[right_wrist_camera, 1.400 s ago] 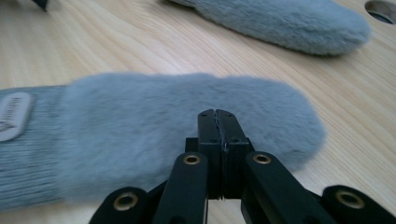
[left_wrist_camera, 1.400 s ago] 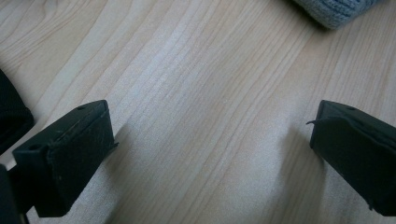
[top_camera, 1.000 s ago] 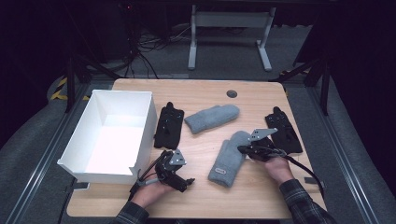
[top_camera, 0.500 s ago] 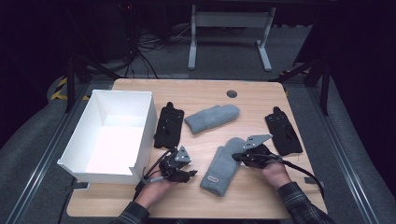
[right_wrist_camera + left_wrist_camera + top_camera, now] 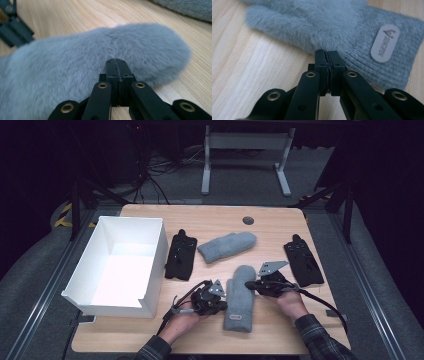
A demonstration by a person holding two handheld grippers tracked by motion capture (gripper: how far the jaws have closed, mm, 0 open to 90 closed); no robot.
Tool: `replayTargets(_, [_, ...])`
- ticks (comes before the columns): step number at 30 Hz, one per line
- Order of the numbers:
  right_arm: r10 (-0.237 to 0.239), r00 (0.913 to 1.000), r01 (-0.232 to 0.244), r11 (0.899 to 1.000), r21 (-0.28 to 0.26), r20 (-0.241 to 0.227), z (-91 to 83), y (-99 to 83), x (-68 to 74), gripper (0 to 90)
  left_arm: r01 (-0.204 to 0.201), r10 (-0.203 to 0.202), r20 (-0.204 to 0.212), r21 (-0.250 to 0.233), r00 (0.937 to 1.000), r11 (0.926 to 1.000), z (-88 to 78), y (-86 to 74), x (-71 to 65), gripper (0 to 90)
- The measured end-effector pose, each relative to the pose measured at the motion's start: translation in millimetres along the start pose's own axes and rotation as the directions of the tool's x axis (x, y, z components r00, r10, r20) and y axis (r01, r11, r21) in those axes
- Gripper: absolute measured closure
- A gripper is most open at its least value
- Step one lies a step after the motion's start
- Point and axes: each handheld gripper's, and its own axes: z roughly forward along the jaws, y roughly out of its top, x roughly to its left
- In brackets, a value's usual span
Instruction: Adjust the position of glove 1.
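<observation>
A fluffy grey mitten [image 5: 239, 301] lies lengthwise near the table's front edge, cuff toward the person. My left gripper [image 5: 225, 300] is at its left edge. Its jaws have just been closing and now stand shut, pinching the fur by the ribbed cuff [image 5: 362, 62], close to the oval label [image 5: 385, 43]. My right gripper [image 5: 251, 284] is shut on the mitten's upper right side. In the right gripper view the tips [image 5: 116, 61] bite into the fur [image 5: 100, 47]. The left gripper view shows its tips [image 5: 327, 52] pressed together at the fur's rim.
An open white box [image 5: 107, 297] stands at the left. Two black gloves [image 5: 181, 257] [image 5: 302, 262] and a second grey mitten [image 5: 227, 246] lie farther back. A round cable hole [image 5: 248, 220] sits near the table's far edge.
The left gripper moved right to the mitten and its open jaws closed on the edge. The right gripper drew the mitten leftward and nearer, turning it from slanted to lengthwise.
</observation>
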Motion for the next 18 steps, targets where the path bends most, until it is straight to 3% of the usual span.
replayTargets(7, [-0.011,0.9999,0.011,1.0,-0.002,0.0,6.4,7.2,2.8,90.0,-0.034,0.034,0.036,-0.005,0.9988,0.9994,10.9,10.9,-11.5,87.9])
replayTargets(18, [-0.035,0.9984,0.035,0.999,-0.014,-0.045,14.2,13.1,14.6,90.0,-0.069,0.069,0.072,-0.001,0.995,0.9976,25.1,21.7,-25.3,87.7])
